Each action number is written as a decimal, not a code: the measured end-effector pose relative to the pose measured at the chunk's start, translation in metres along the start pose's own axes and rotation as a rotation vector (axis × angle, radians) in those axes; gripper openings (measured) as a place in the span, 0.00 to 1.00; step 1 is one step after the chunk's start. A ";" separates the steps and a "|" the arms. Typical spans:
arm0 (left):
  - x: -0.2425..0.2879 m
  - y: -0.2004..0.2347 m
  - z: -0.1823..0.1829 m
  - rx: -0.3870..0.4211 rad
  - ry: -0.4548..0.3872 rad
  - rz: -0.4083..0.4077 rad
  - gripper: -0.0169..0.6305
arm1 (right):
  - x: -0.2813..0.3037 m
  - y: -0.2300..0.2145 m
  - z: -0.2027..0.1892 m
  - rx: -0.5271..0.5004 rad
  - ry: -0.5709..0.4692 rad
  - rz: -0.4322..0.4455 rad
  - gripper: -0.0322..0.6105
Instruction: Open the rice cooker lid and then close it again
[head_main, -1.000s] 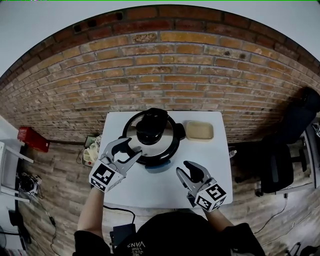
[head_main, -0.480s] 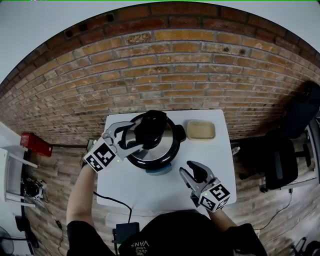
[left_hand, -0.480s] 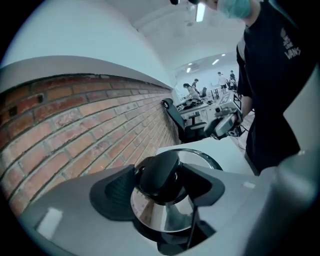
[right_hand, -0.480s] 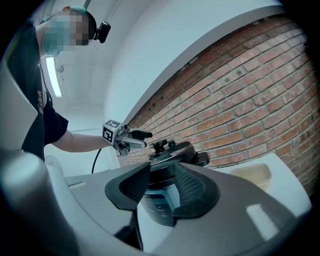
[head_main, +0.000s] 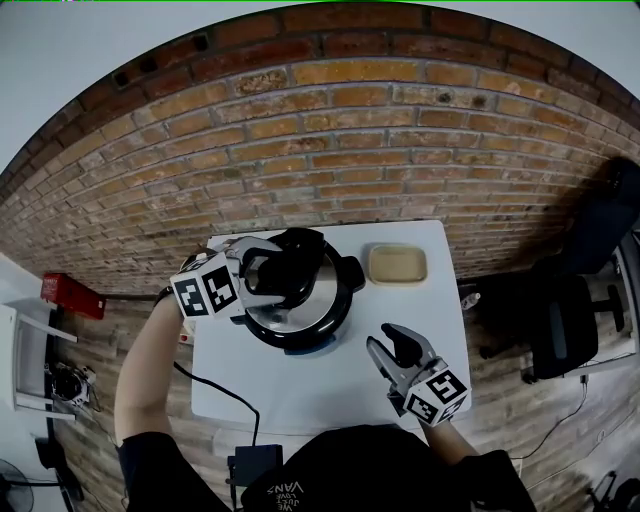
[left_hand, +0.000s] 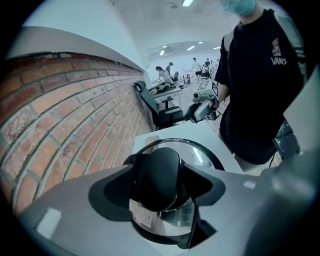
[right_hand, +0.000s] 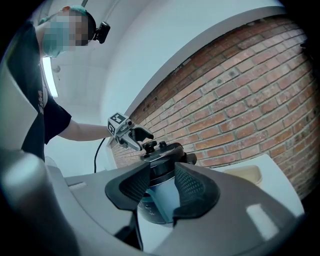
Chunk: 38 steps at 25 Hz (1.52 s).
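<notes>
A rice cooker (head_main: 300, 300) with a shiny lid (left_hand: 202, 156) and a black knob (head_main: 297, 255) stands at the back of the white table (head_main: 330, 385). My left gripper (head_main: 256, 266) reaches over the lid from the left. Its jaws are opening, and the knob (left_hand: 157, 176) sits between them with no clear press from the pads. My right gripper (head_main: 398, 347) hangs open over the table in front and to the right of the cooker, with nothing between its fingers. In the right gripper view, the cooker (right_hand: 159, 202) shows beyond the open gripper (right_hand: 161, 190).
A beige tray (head_main: 398, 263) lies right of the cooker, near the brick wall. A black cable (head_main: 215, 385) runs off the table's front left. An office chair (head_main: 560, 335) stands to the right, a red box (head_main: 68, 290) on the floor to the left.
My left gripper moved from the cooker's front left up over the lid, rolled, and spread its jaws around the knob. The right gripper shifted a little to the right.
</notes>
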<state>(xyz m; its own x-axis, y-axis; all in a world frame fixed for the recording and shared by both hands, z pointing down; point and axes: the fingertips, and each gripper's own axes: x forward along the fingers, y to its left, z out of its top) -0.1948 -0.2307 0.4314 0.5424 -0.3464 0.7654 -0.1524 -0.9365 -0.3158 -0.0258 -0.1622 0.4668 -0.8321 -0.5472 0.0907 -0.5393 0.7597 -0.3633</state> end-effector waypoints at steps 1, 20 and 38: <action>0.003 0.000 0.000 0.006 0.002 -0.015 0.47 | 0.000 -0.003 0.000 0.002 0.001 -0.001 0.27; 0.026 -0.015 -0.011 0.071 0.188 -0.384 0.47 | -0.004 -0.047 0.004 0.014 0.024 -0.034 0.27; 0.031 -0.014 -0.012 0.018 0.040 -0.429 0.46 | -0.022 -0.004 -0.013 0.063 -0.069 -0.277 0.27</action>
<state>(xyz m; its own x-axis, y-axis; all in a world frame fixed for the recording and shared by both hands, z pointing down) -0.1855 -0.2284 0.4661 0.5208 0.0722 0.8506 0.0945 -0.9952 0.0266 -0.0068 -0.1486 0.4783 -0.6420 -0.7552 0.1323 -0.7341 0.5556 -0.3904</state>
